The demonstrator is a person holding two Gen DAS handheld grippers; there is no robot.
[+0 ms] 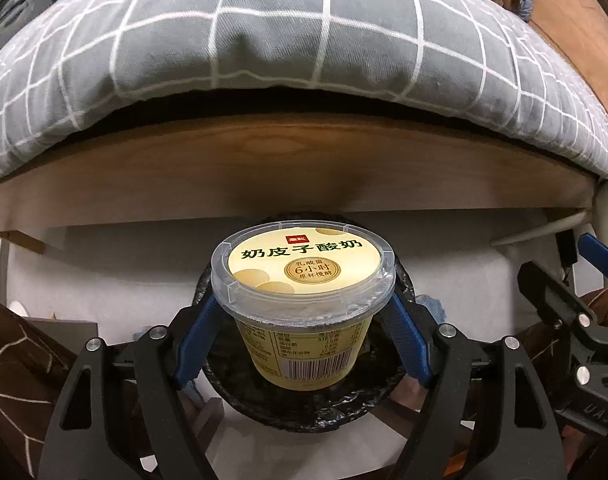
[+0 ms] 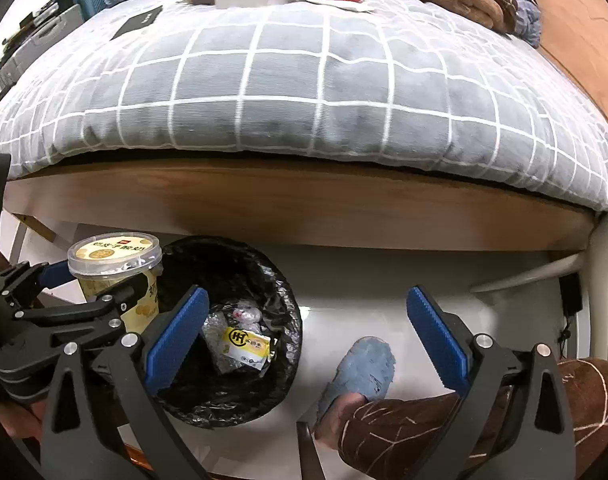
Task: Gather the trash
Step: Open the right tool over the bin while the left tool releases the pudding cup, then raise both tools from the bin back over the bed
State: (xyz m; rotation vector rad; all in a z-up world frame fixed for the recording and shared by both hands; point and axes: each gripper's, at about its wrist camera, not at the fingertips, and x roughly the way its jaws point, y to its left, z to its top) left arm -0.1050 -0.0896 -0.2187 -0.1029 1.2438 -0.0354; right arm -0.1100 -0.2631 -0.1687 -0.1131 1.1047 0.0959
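One yogurt cup (image 1: 304,304), pale yellow with a clear domed lid and a barcode on its side, sits pinched between the blue pads of the left claw (image 1: 302,320) above the black-lined trash bin (image 2: 240,332). The right claw (image 2: 307,332) hangs wide open, holding nothing.

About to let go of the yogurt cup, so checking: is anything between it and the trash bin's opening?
Nothing visible. The left gripper holds the yogurt cup above the black-lined trash bin, near its rim. The opening shows only wrappers at the bottom; the open right gripper holds nothing.
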